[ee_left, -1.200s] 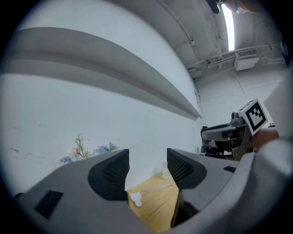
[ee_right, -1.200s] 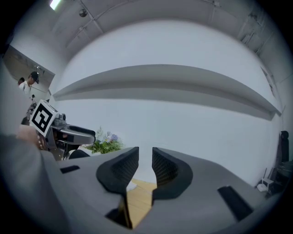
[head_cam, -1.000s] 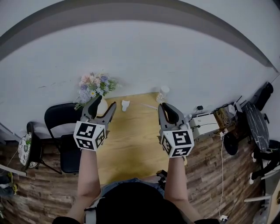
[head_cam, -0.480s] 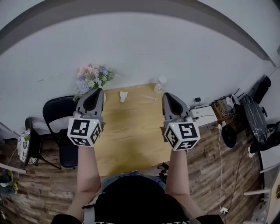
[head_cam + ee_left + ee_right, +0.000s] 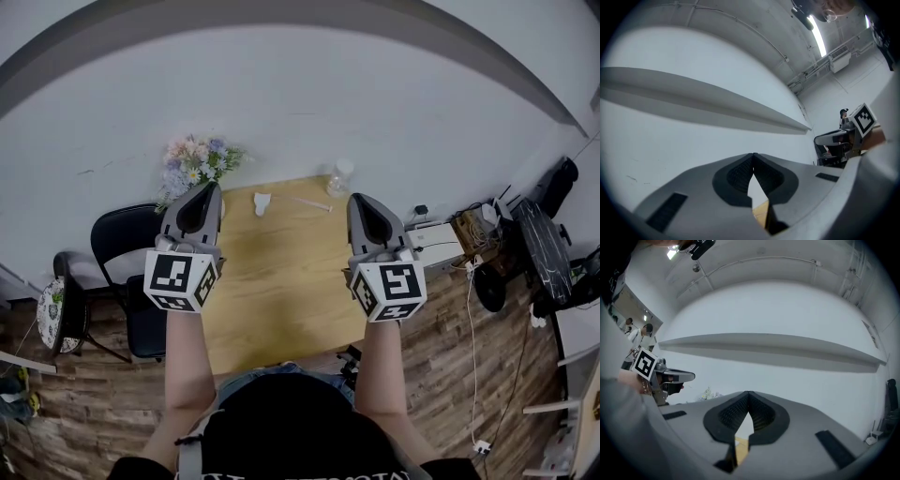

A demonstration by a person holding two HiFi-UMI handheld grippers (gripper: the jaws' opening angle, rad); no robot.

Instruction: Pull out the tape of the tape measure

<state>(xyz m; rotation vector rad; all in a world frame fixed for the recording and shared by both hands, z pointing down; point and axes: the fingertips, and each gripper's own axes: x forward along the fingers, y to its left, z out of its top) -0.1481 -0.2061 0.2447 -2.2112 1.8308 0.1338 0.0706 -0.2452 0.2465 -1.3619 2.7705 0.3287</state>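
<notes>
Both grippers are held up side by side over a wooden table (image 5: 281,281), each pointing toward the white wall. My left gripper (image 5: 206,190) is shut with nothing in it, and its pads (image 5: 740,173) meet at the tip. My right gripper (image 5: 362,200) is shut and empty too, its pads (image 5: 758,411) pressed together. A small white object (image 5: 262,202) lies at the far end of the table with a thin strip (image 5: 310,202) beside it; whether it is the tape measure I cannot tell. Both lie well beyond the jaws.
A flower bouquet (image 5: 195,170) stands at the table's far left corner and a clear jar (image 5: 339,177) at the far right. A black chair (image 5: 131,281) sits left of the table. Boxes and cables (image 5: 450,248) crowd the wooden floor to the right.
The left jaws have gone from open to shut. Both grippers have moved slightly apart and now hold still.
</notes>
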